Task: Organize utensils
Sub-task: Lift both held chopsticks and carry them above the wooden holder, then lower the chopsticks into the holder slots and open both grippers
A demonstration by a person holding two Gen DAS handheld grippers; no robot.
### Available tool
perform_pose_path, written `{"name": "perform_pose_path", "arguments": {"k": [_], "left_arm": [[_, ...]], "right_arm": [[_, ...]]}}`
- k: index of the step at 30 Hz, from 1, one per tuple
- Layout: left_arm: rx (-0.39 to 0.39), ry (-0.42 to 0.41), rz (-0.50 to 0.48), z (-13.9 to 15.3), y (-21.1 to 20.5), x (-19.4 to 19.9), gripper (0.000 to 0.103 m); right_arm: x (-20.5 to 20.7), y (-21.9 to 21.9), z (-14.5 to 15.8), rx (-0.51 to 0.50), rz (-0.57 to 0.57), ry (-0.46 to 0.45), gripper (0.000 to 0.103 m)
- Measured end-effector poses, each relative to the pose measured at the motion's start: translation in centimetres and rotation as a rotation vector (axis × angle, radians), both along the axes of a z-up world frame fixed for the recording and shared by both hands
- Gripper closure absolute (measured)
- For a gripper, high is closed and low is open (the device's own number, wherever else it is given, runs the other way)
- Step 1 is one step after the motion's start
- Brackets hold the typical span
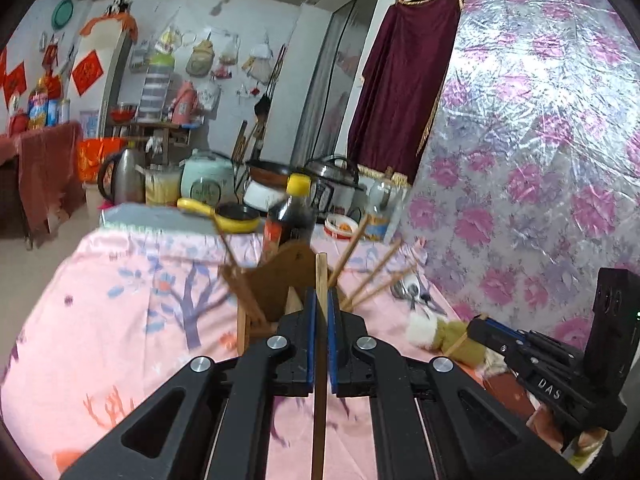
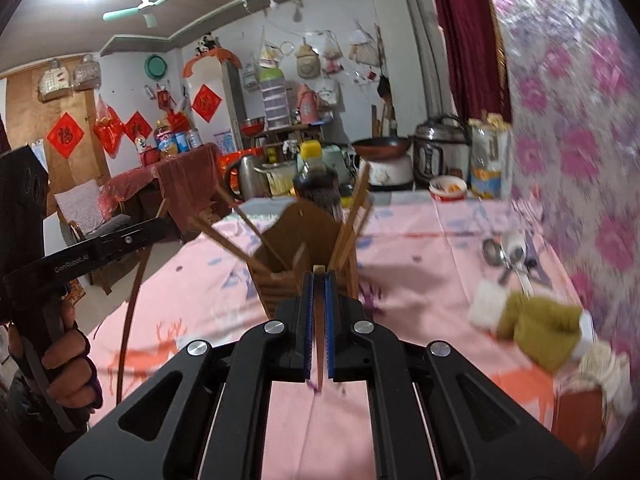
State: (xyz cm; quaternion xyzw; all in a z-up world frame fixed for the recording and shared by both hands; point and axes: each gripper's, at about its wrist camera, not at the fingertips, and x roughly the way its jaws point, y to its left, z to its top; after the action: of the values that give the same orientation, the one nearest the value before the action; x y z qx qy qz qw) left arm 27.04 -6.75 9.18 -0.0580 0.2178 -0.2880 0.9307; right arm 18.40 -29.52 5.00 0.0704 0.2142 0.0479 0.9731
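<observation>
Fingers first: your left gripper (image 1: 321,300) is pinched on one wooden chopstick (image 1: 321,272), which runs up between the blue pads and out past the tips. Your right gripper (image 2: 319,280) is likewise clamped on a second chopstick (image 2: 319,332), its end just showing above the pads.

Left to right across the pink tablecloth (image 2: 420,276):
- Left edge: your hand (image 2: 70,356) around the left gripper's handle, seen from the right wrist camera; both grippers point slightly downward, side by side.
- Centre: wooden utensil holder (image 2: 298,240), upright, with several chopsticks leaning out to both sides. It stands just ahead of both grippers.
- Behind it, toward the far edge: dark sauce bottle (image 2: 316,184) with a yellow cap.
- Right side, near the floral wall covering: metal spoons (image 2: 500,254) lying flat together, and nearer you an olive-and-white cloth item (image 2: 536,326).

Step in hand, as judged: carrying one chopstick in each gripper toward the holder. The next move calls for bringing each stick over an open compartment, tilting it point-down, then releasing. Watch the leaning sticks; a nudge could tip them out. The spoons look not yet sorted.
</observation>
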Motion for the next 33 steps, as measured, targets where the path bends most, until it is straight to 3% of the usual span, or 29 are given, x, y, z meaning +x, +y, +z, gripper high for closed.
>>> {"name": "perform_pose_path", "arguments": {"k": [5, 14, 18, 23, 27, 33], "left_arm": [[-0.022, -0.023, -0.03, 2.0, -1.2, 1.7, 0.097], [-0.006, -0.028, -0.032, 2.2, -2.0, 4.1, 0.097], [-0.063, -0.048, -0.008, 3.9, -2.1, 6.9, 0.097], [-0.137, -0.061, -0.02, 4.5, -2.3, 9.1, 0.097], [-0.127, -0.047, -0.028, 3.5, -3.0, 10.2, 0.097], [-0.109, -0.058, -0.005, 3.2, -3.9, 12.1, 0.097]], "right_arm": [[2.7, 0.8, 2.6, -0.041, 0.018, -0.036, 0.097], [6.8, 1.4, 8.0, -0.051, 0.035, -0.15, 0.097], [9.7, 1.9, 10.0, -0.06, 0.026, -0.207, 0.097], [13.0, 2.2, 8.3, -0.081, -0.001, -0.204, 0.097], [15.3, 1.3, 4.4, -0.064, -0.001, -0.114, 0.097], [16.3, -0.4, 1.8, -0.028, 0.025, -0.008, 0.094]]}}
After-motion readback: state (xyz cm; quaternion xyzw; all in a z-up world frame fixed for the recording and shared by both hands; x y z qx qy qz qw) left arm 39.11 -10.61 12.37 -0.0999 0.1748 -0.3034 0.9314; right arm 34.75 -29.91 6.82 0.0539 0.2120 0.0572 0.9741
